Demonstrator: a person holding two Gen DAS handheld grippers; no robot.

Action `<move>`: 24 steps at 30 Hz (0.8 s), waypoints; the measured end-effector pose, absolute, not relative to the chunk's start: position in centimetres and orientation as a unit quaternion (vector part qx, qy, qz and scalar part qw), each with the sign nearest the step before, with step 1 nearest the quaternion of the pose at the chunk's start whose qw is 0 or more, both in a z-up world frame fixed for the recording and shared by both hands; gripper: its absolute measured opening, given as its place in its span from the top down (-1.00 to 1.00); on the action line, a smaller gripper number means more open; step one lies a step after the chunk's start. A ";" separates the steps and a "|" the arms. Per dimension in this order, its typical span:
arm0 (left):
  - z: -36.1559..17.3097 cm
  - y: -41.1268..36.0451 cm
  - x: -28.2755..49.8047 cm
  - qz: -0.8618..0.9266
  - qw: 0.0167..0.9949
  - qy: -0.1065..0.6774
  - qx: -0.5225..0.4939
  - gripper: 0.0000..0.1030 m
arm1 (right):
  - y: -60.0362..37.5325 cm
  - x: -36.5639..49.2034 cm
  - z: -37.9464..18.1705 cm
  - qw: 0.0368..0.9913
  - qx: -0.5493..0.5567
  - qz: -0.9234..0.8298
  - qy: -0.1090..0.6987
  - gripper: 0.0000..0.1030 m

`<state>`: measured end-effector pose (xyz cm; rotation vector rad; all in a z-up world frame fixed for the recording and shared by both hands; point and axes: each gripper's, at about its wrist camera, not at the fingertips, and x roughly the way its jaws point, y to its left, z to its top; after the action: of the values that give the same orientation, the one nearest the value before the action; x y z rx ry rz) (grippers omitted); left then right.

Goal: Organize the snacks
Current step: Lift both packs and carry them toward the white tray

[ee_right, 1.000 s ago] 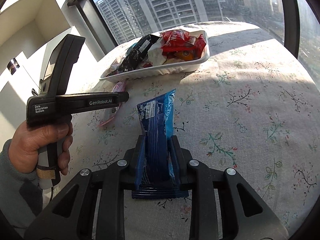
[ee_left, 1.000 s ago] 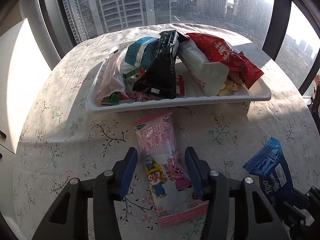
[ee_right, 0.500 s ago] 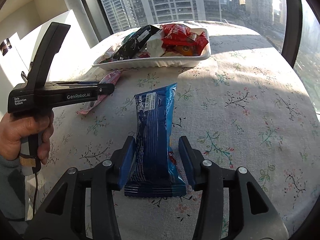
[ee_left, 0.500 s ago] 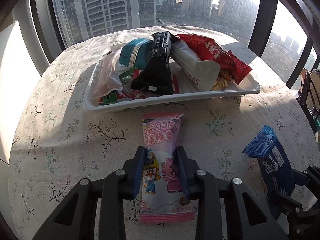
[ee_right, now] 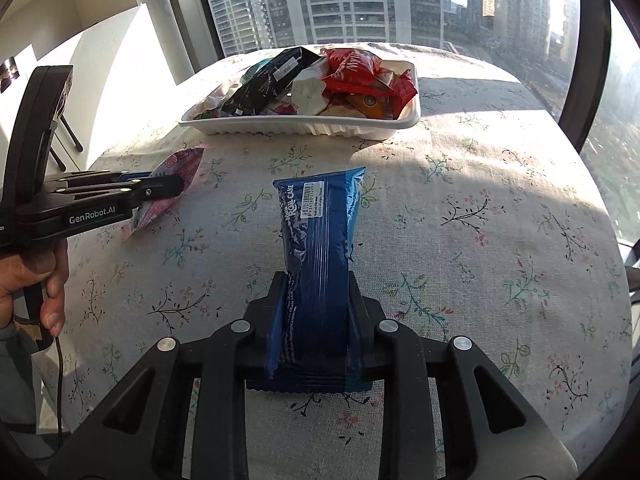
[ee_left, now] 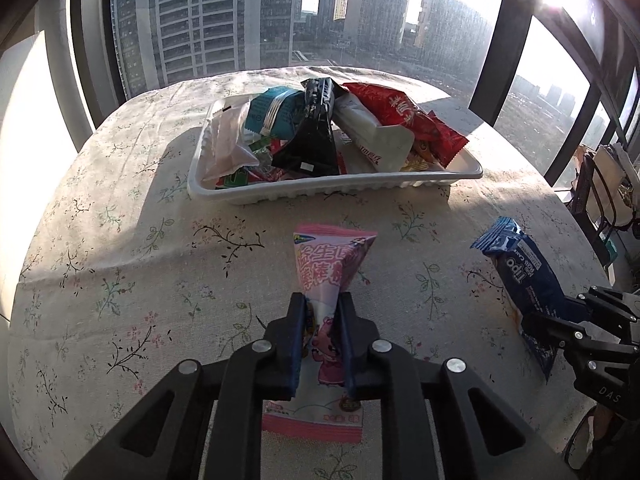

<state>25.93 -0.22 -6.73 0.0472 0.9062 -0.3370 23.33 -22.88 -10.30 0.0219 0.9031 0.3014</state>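
Observation:
My left gripper (ee_left: 323,304) is shut on a pink cartoon snack packet (ee_left: 332,268) and holds it above the floral tablecloth; the packet also shows in the right wrist view (ee_right: 176,172). My right gripper (ee_right: 316,280) is shut on a blue roll-cake packet (ee_right: 318,236), seen from the left wrist view (ee_left: 520,268) at the right. A white tray (ee_left: 336,190) full of snack packets sits ahead in the middle of the round table, and shows in the right wrist view (ee_right: 304,126) too.
The tray holds a black packet (ee_left: 312,136), a red packet (ee_left: 400,116), a white packet (ee_left: 372,136) and a teal packet (ee_left: 276,112). Window frames ring the far side. A rack with bags (ee_left: 604,188) stands right of the table.
My left gripper closed on the pink packet and lifted it off the cloth. My right gripper opened briefly, then closed again on the blue packet. Both views pulled back from the tray.

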 end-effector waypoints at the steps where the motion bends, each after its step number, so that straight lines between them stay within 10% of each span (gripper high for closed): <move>1: -6.4 0.0 25.6 -0.166 0.887 0.431 0.017 0.67 | -23.0 23.2 -10.0 0.890 0.015 0.147 0.430 0.53; 16: -1.1 2.1 29.9 -0.183 0.898 0.400 -0.025 0.85 | -24.7 27.8 -2.6 0.915 0.067 0.162 0.363 0.53; 18: -1.6 1.4 28.8 -0.178 0.895 0.408 -0.001 0.42 | -24.5 28.3 -2.5 0.915 0.066 0.166 0.362 0.53; 20: -2.3 0.7 27.8 -0.161 0.895 0.416 0.015 -0.75 | -24.3 28.5 -3.0 0.912 0.065 0.169 0.367 0.53; 21: -2.8 0.4 27.3 -0.156 0.896 0.416 0.020 -0.98 | -24.3 28.8 -3.5 0.910 0.067 0.169 0.372 0.53; 24: -4.6 -0.9 26.4 -0.170 0.883 0.437 0.034 -0.82 | -24.0 29.3 -5.2 0.903 0.076 0.169 0.388 0.53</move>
<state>26.43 -0.93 -4.57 0.0698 0.9107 -0.3532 29.27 -24.00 -5.22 0.1579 0.8019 0.3503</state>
